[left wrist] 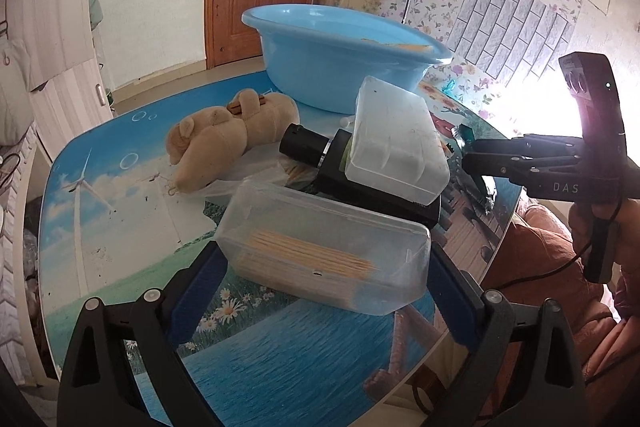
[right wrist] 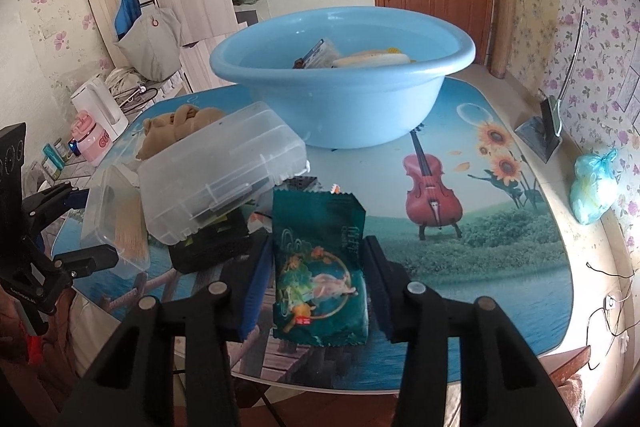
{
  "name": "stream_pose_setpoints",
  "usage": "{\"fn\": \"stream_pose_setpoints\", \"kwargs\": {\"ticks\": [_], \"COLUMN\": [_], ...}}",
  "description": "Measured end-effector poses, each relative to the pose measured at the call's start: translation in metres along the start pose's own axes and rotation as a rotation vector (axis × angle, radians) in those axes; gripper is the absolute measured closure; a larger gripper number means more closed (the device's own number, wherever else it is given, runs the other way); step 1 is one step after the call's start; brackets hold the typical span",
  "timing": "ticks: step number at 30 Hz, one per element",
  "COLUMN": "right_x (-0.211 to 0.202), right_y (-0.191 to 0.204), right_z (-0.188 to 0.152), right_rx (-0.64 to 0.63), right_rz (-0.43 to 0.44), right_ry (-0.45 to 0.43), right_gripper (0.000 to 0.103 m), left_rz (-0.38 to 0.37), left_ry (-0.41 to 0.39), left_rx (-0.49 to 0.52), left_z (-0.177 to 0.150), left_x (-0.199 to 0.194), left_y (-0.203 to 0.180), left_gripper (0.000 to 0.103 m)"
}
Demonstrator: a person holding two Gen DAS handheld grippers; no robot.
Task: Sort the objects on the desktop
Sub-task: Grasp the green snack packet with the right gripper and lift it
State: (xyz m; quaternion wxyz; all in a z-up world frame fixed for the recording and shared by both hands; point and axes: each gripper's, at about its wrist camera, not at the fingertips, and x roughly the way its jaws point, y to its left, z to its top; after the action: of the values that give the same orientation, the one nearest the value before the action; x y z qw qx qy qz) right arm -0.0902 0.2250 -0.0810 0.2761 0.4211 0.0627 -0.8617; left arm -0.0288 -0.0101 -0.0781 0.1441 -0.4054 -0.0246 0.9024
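Currently two pickups are being attempted at once, and risks are being noted first.

Risk 1: the green snack packet (right wrist: 320, 251) is lying flat on the table (right wrist: 480, 287), near its front edge. It is being pinched across its width by the right gripper (right wrist: 318, 279), with the pads lying against both long edges. The packet is soft, so it is being judged likely to buckle or slide out if more squeeze is applied or if it is lifted quickly.

Risk 2: the toothpick box (left wrist: 320, 239) is being straddled end to end by the left gripper (left wrist: 326, 259), whose jaws are spread nearly to their limit. Whether the pads are actually pressing on the box cannot be told. With so little margin, a slip is being considered possible, and the toothpicks could be spilled if the lid is not latched.

Risk 3: the clear organiser case (right wrist: 224, 163) is being propped at a tilt on a black device (right wrist: 212, 247) just beside the toothpick box. It is being judged liable to topple if it is nudged.

Pose: both grippers are being held pointing steeply down at the table from its near edge, left and right side by side. The blue basin (right wrist: 340, 107), the presumed destination, is standing farther back and is already holding some items.
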Motion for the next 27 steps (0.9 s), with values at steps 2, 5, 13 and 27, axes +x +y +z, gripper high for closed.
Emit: {"fn": "stream_pose_setpoints", "kwargs": {"ticks": [2, 5, 13, 27], "right_x": [0.003, 0.005, 0.016, -0.007], "right_y": [0.002, 0.006, 0.009, 0.006], "right_z": [-0.002, -0.003, -0.006, -0.001], "right_rx": [-0.007, -0.014, -0.022, -0.003], "right_rz": [0.002, 0.023, 0.000, 0.044], "right_ry": [0.009, 0.017, 0.056, -0.045], "right_gripper": [0.058, 0.057, 0.050, 0.061], "left_rz": [-0.004, 0.000, 0.003, 0.006], "left_ry": [-0.006, -0.006, 0.010, -0.063], "left_rx": [-0.001, 0.007, -0.012, -0.050], "left_z": [0.001, 0.003, 0.000, 0.017], "left_x": [0.001, 0.006, 0.014, -0.021], "left_y": [0.000, -0.001, 0.000, 0.003], "left_gripper": [0.007, 0.006, 0.006, 0.007]}}
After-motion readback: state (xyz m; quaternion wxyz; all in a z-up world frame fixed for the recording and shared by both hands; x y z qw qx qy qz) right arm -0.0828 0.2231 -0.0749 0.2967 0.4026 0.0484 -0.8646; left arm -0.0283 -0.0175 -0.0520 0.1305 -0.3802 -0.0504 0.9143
